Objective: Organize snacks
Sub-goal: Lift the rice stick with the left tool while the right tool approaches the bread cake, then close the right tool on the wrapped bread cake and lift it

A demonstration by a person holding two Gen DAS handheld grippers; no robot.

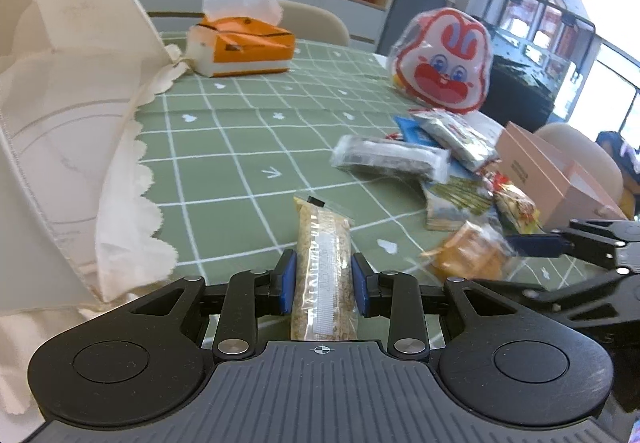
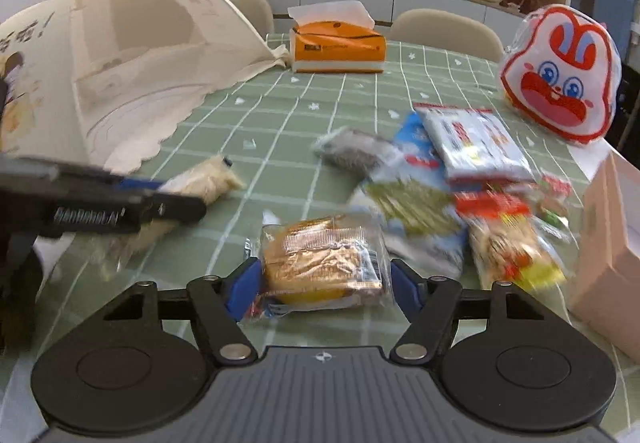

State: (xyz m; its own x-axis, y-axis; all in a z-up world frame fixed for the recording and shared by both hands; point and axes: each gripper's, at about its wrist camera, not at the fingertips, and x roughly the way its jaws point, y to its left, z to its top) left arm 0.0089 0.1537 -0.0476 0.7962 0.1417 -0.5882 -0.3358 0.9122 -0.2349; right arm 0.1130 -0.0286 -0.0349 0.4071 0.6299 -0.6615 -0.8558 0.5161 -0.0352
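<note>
My left gripper is shut on a long clear pack of beige grain bar, held above the green checked tablecloth; the pack also shows in the right wrist view. My right gripper is shut on an orange-gold snack packet, also seen in the left wrist view. A pile of snack packets lies on the cloth ahead of the right gripper. A dark grey packet lies at the pile's near edge.
A cream fabric bag with a scalloped edge stands open at the left. An orange tissue box sits at the far side. A red-and-white rabbit-face bag stands at the right. A pink box is at the table's right edge.
</note>
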